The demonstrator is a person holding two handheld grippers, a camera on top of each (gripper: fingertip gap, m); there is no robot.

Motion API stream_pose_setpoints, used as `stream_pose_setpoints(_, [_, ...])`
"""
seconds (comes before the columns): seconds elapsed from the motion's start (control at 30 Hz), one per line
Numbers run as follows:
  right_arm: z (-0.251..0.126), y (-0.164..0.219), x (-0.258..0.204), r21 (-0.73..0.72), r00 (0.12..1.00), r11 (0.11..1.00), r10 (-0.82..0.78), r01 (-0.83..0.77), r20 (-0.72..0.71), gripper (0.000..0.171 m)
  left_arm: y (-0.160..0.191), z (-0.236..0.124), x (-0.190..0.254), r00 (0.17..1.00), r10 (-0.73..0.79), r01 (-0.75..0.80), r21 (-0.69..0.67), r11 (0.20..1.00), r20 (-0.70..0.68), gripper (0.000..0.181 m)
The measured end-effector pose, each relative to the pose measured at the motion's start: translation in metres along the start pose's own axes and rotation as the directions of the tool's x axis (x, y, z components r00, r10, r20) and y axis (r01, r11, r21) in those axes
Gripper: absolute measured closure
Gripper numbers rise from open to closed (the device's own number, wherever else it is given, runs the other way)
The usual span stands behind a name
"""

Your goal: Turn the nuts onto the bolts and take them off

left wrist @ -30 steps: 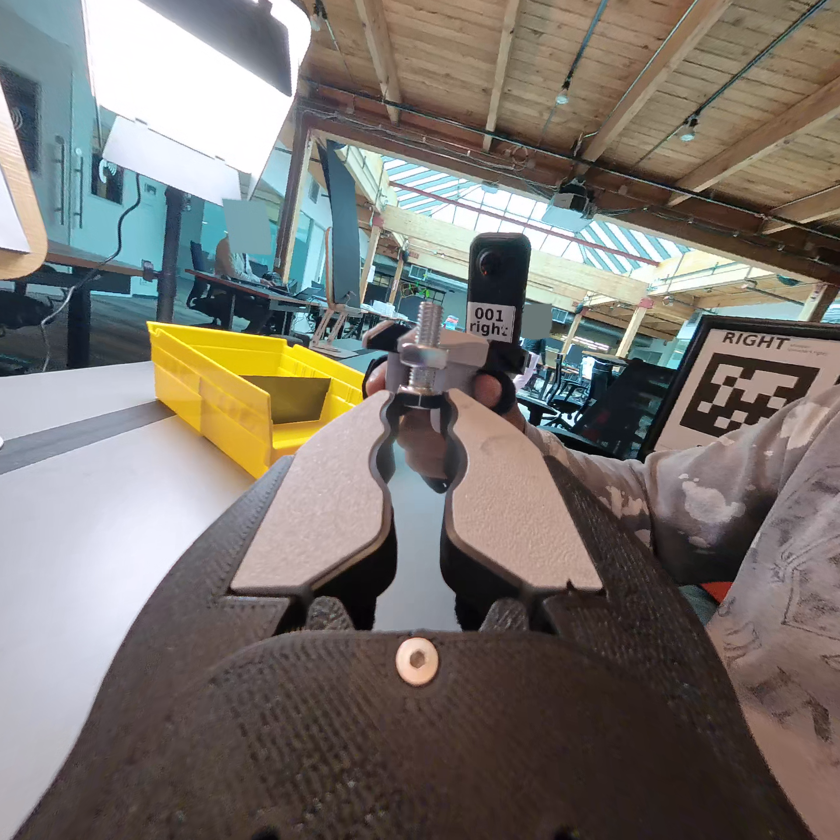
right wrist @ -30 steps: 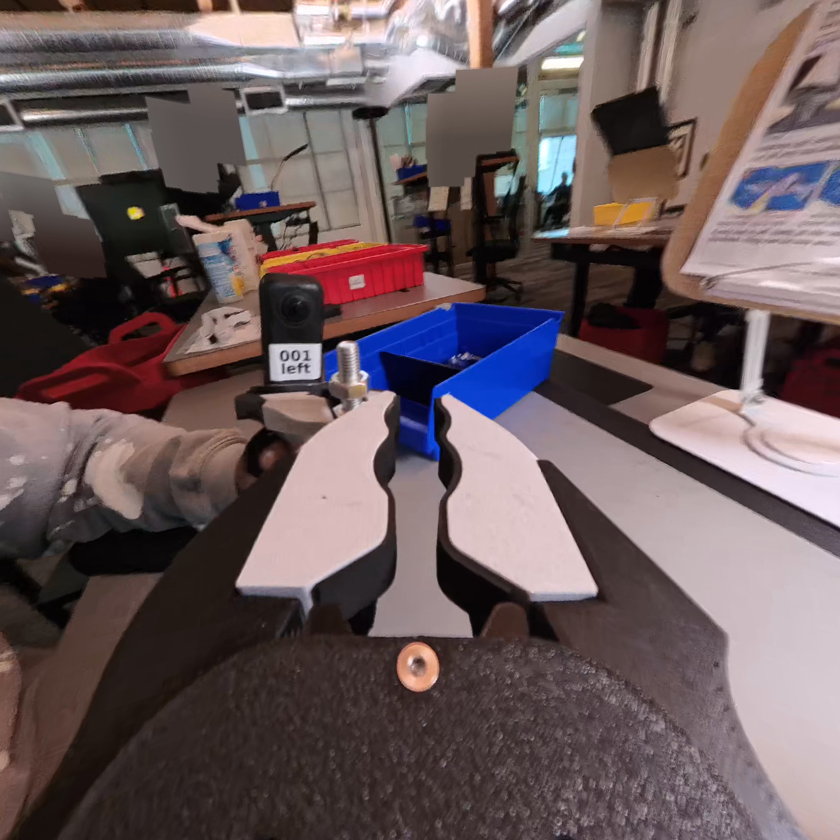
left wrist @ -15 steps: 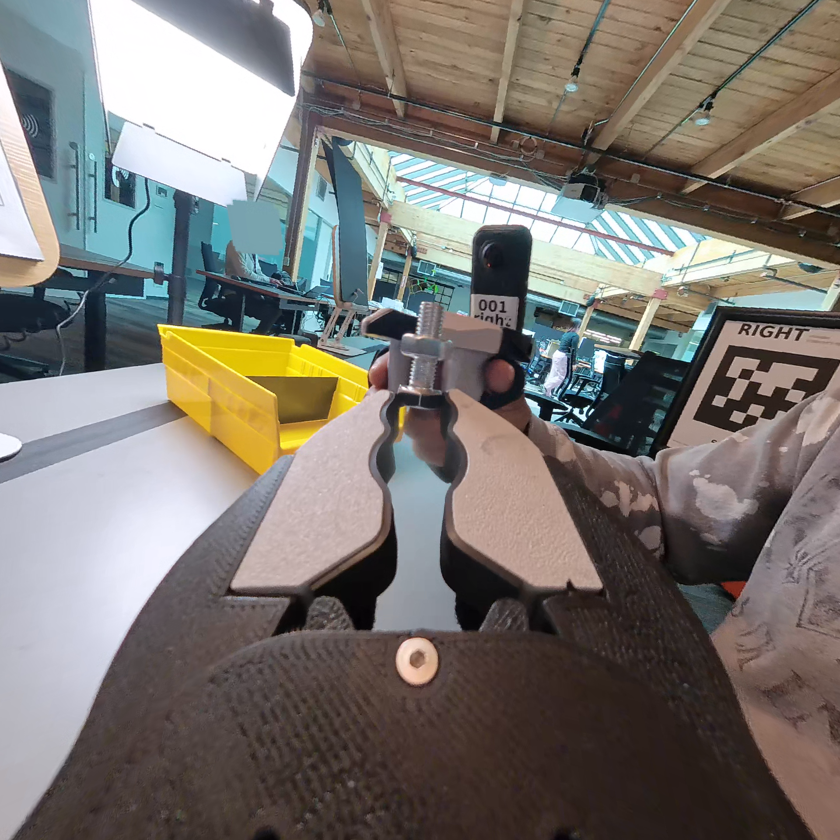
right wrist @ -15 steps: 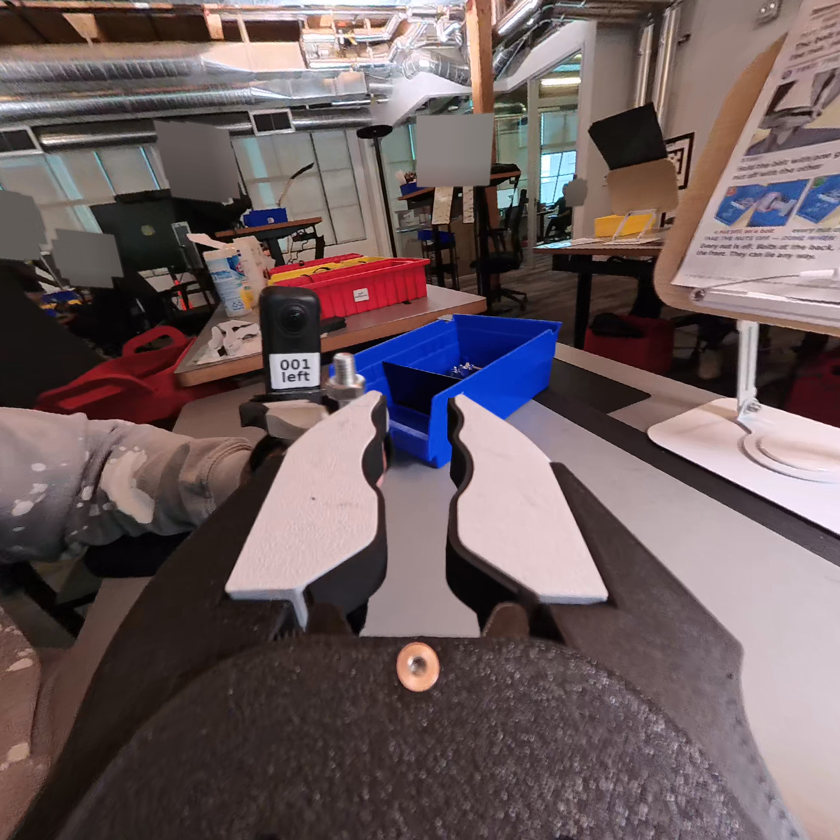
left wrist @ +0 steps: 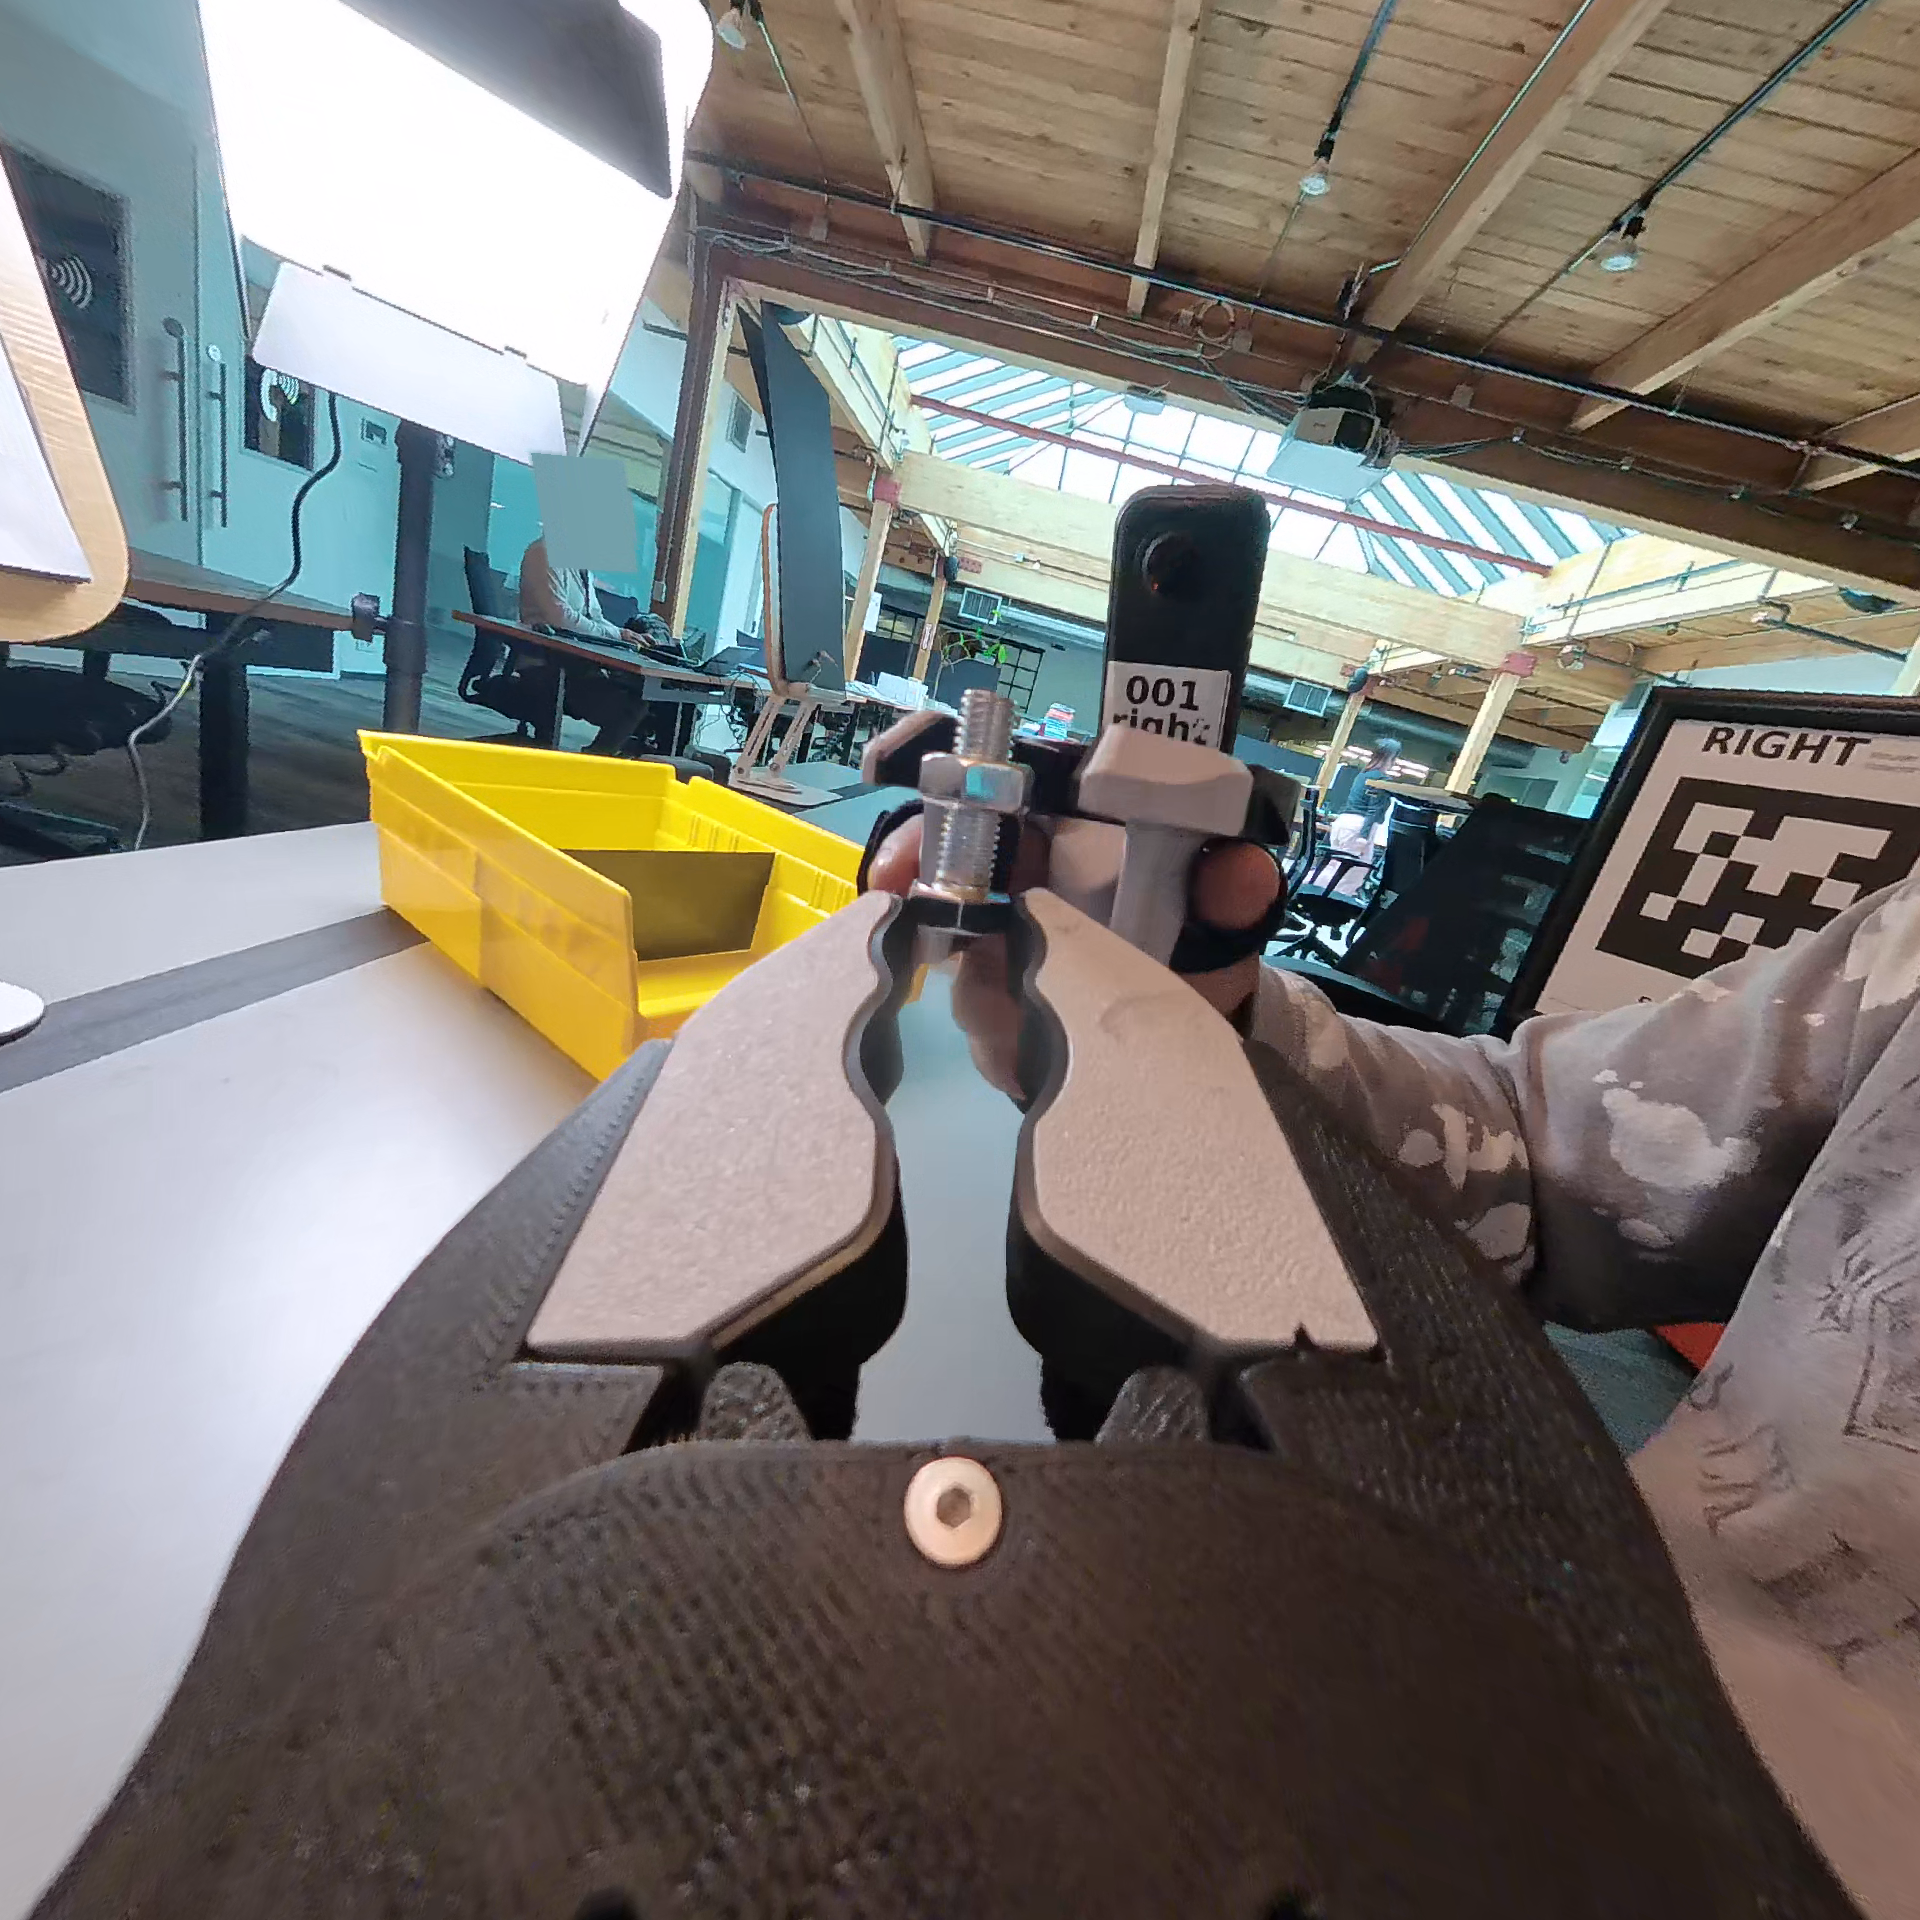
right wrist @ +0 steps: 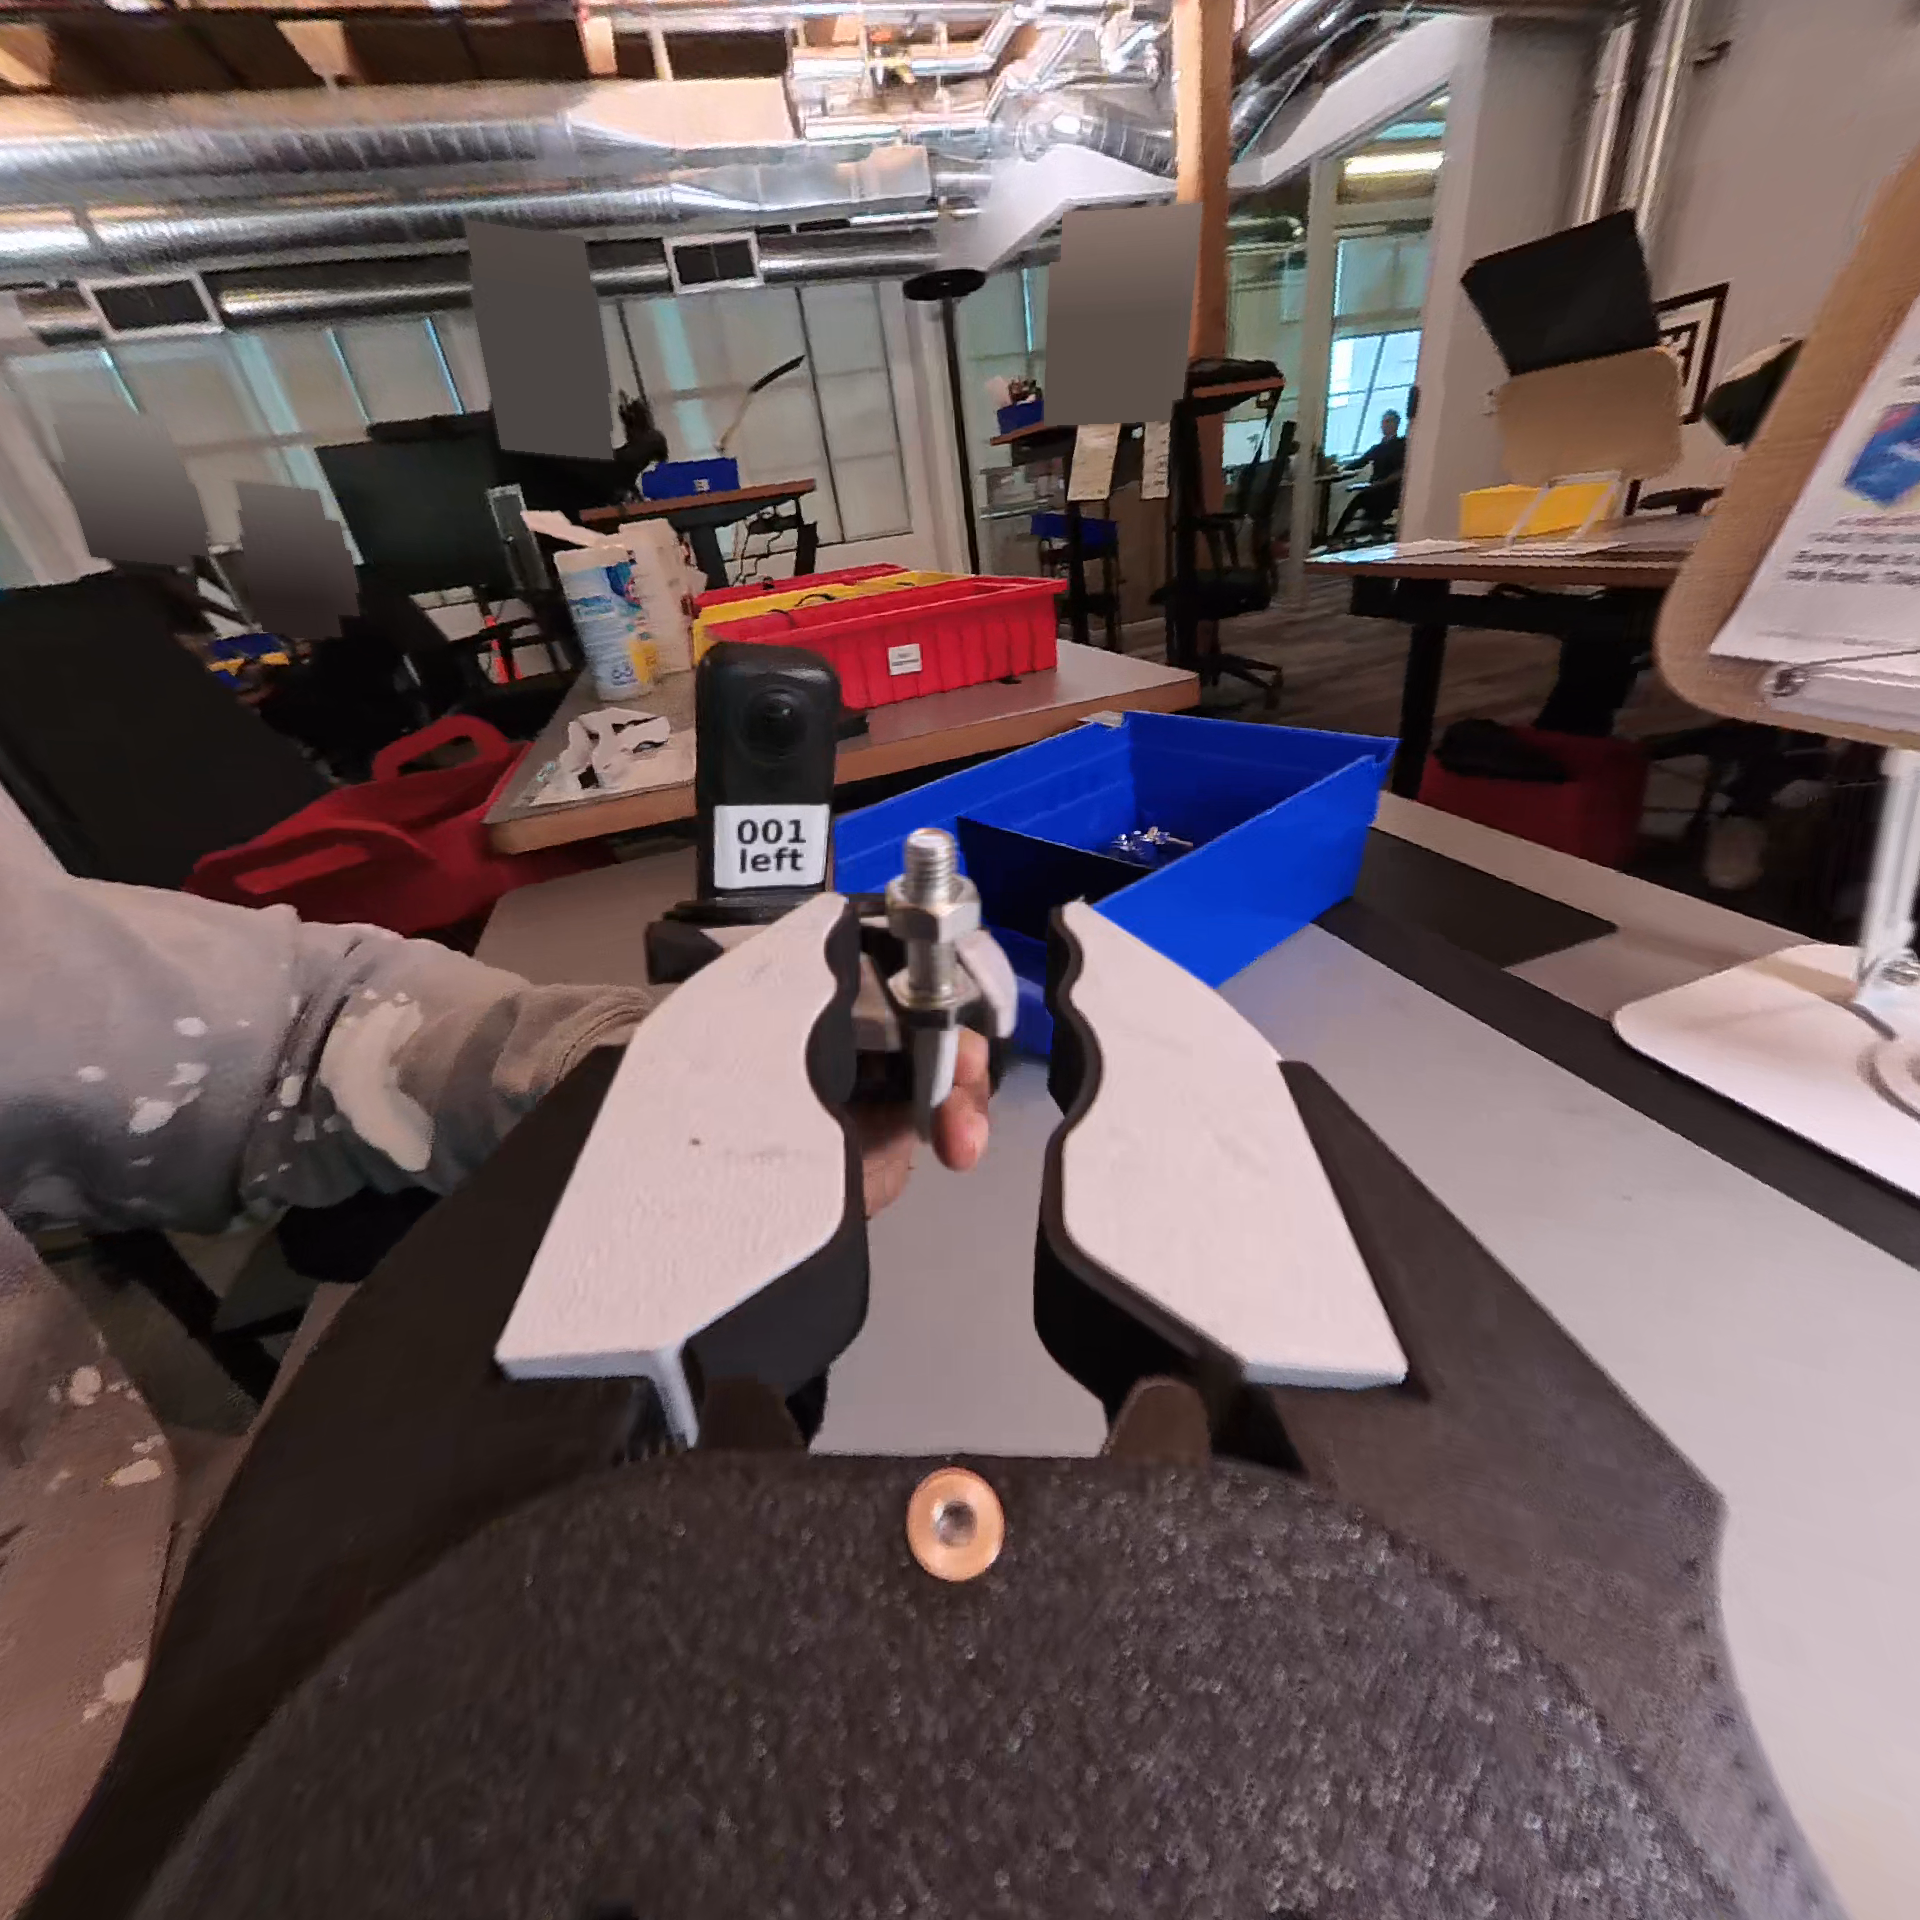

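Grey table point(left wrist: 187, 1143) | left gripper point(left wrist: 961, 920) clamps upright bolt point(left wrist: 971, 821), nut point(left wrist: 975, 784) on | right gripper point(right wrist: 951, 925) parted, empty

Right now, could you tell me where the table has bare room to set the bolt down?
Bare grey table lies left of the left gripper, in front of the yellow bin. More lies right of the right gripper, between the blue bin and white stand base.
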State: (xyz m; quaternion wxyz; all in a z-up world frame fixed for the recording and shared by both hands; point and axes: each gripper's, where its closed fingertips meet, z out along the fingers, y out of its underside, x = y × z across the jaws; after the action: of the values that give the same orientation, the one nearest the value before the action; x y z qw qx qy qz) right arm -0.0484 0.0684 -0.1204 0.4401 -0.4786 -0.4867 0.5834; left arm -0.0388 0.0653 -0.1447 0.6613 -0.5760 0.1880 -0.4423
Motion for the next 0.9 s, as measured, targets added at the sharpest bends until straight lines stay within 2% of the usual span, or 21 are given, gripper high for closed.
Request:
stream_pose_setpoints(0.1, [0.002,0.005,0.004,-0.021,1.0,1.0,-0.017,0.017,-0.017,0.137,-0.001,0.0,0.002,1.0,0.005,-0.005,0.001,1.0,-0.003,0.164])
stream_pose_setpoints(0.17, [-0.007,0.0,0.022,0.012,0.997,1.0,0.025,-0.025,-0.075,0.155,-0.007,-0.003,0.002,1.0,-0.008,0.009,0.028,1.0,-0.022,0.164])
stream_pose_setpoints(0.23, [-0.014,-0.003,0.027,0.026,0.996,0.999,0.032,-0.031,-0.078,0.15,-0.009,-0.004,0.001,1.0,0.008,-0.008,0.029,1.0,-0.006,0.163])
stream_pose_setpoints(0.4, [0.003,0.002,-0.001,-0.006,1.0,1.0,-0.007,0.007,-0.008,0.137,0.0,0.0,0.0,1.0,0.007,-0.007,-0.001,1.0,0.0,0.163])
stream_pose_setpoints(0.5, [0.002,0.003,0.005,-0.009,1.0,1.0,0.01,-0.01,-0.018,0.134,-0.002,0.0,0.004,1.0,0.008,-0.008,0.005,1.0,-0.012,0.163])
stream_pose_setpoints(0.57, [-0.007,-0.002,0.02,0.022,0.996,0.998,0.06,-0.059,-0.062,0.151,-0.008,-0.003,0.005,0.999,-0.007,0.008,0.038,0.999,-0.037,0.164])
stream_pose_setpoints(0.67, [-0.011,-0.005,0.02,0.036,0.998,0.999,0.043,-0.041,-0.05,0.144,-0.007,-0.002,0.002,1.0,0.004,-0.004,0.026,1.0,-0.017,0.163])
stream_pose_setpoints(0.83, [0.004,0.001,0.001,0.005,1.0,1.0,0.016,-0.016,-0.019,0.137,-0.001,0.001,0.004,1.0,0.013,-0.013,0.008,1.0,-0.012,0.163])
stream_pose_setpoints(0.87, [0.002,0.001,0.003,0.008,1.0,1.0,0.02,-0.02,-0.018,0.137,-0.002,0.0,0.003,1.0,0.01,-0.01,0.013,1.0,-0.01,0.164])
stream_pose_setpoints(0.9, [-0.001,-0.001,0.009,0.016,0.999,0.999,0.039,-0.039,-0.028,0.146,-0.006,-0.002,0.004,1.0,-0.001,0.002,0.031,1.0,-0.027,0.164])
